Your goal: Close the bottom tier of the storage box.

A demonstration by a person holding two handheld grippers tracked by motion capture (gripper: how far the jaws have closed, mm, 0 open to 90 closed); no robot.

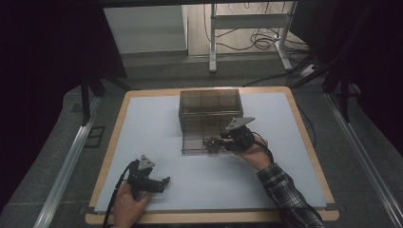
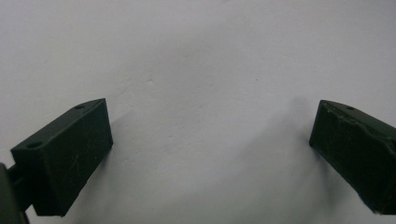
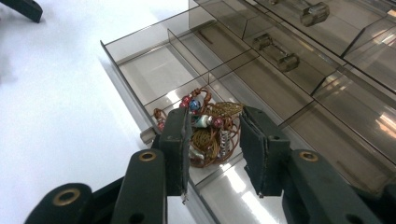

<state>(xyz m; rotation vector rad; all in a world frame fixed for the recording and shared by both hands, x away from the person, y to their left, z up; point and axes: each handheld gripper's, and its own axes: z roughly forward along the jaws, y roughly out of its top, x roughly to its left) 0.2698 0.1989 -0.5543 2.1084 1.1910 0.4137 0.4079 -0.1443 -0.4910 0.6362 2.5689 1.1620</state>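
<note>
- Right now the right tool (image 3: 212, 144) sits over the pulled-out drawer (image 3: 140, 74) of the smoky clear organiser box (image 1: 209, 107); its jaws straddle a tangle of copper-wire jewellery (image 3: 210, 133) with red and blue beads, lying in the front compartment nearest the drawer's front wall; the pads look just off the wire, gap on both sides, so it reads as released, not clamped
- Risk: a wire loop or bead strand may hook on a pad; lifting away could drag the jewellery back out over the low drawer wall
- Risk: the bundle sits high and partly against the divider; if the drawer is pushed in like this, a leaf or loop sticking up could catch on the box frame and jam or bend
- Risk: the left-hand jaw in the right gripper view is close to the drawer's front edge; a knock there could shove the light box across the surface (image 1: 157, 128)
- Left tool (image 1: 159, 183) rests low near the front of the surface, well apart from the box; jaws wide, nothing between them, only bare white sheet in the left gripper view; it isn't steadying the box, so any push goes unchecked
- Writing: no brand, label or text readable anywhere on box, tools or jewellery
</note>
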